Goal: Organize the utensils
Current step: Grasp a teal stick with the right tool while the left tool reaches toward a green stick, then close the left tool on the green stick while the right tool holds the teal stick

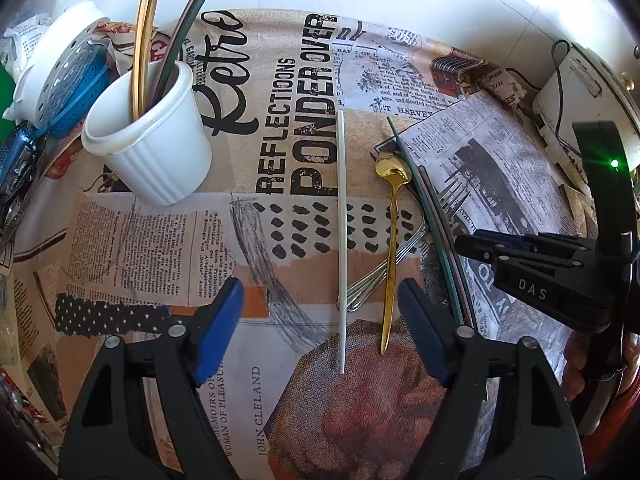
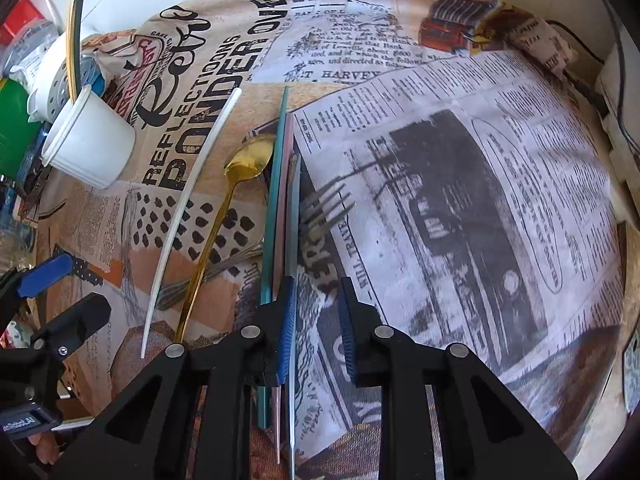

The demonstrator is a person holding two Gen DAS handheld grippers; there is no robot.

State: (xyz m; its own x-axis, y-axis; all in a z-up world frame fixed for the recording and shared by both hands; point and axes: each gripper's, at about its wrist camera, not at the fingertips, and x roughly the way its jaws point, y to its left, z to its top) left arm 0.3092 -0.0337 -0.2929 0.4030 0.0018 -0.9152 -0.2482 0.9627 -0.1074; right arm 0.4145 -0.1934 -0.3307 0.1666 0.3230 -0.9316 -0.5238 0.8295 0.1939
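Observation:
My left gripper (image 1: 322, 320) hangs open low over the table, its blue pads either side of a white chopstick (image 1: 341, 240) and a gold spoon (image 1: 392, 240), touching neither. Silver forks (image 1: 372, 284) lie crossed under the spoon. At the left a white ribbed cup (image 1: 152, 136) holds a gold stick and a dark one. My right gripper (image 2: 316, 320) stands over a bundle of teal, pink and blue-grey chopsticks (image 2: 280, 208). Its jaws are narrow, with a gap of bare cloth showing between them. The blue-grey stick runs just inside the left pad (image 2: 287, 332). A fork's tines (image 2: 328, 208) lie beyond.
A newspaper-print cloth (image 1: 280, 128) covers the table. Behind the cup sit a white perforated lid (image 1: 68, 76) and a blue basket. A white box with a cable (image 1: 572, 92) stands at the far right. Clutter and a green object (image 2: 12, 128) crowd the left edge.

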